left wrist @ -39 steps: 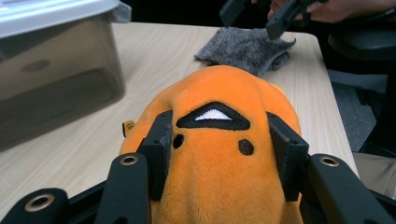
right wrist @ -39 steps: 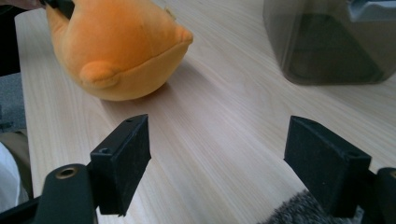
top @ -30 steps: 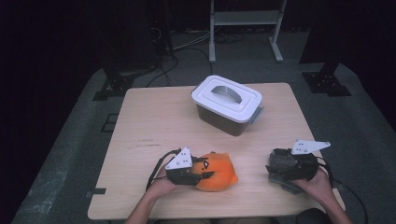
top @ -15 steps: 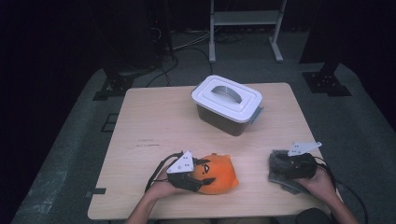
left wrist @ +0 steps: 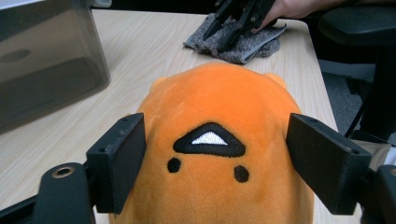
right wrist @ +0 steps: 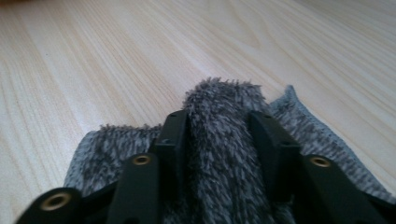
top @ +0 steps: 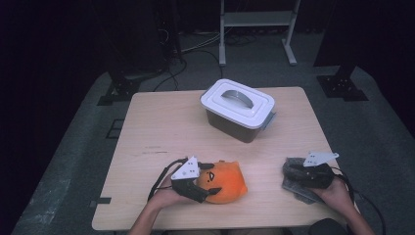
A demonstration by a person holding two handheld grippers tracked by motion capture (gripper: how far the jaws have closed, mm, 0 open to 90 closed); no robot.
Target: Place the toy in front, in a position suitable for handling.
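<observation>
High view: plush toy [top: 226, 181] lies near the front edge of the bench [top: 161, 127], left tongs [top: 204, 192] around it; grey cloth [top: 295, 179] front right under right tongs [top: 288, 172]. Box [top: 238, 110] at back is lidded, so nothing's stowed yet, I'd say. Left gripper view adds: jaws have just been opening, pads stand off the toy w/ gaps both sides, not gripping. Right gripper view adds: jaws have just been closing, pinching a raised fold of cloth.
</observation>
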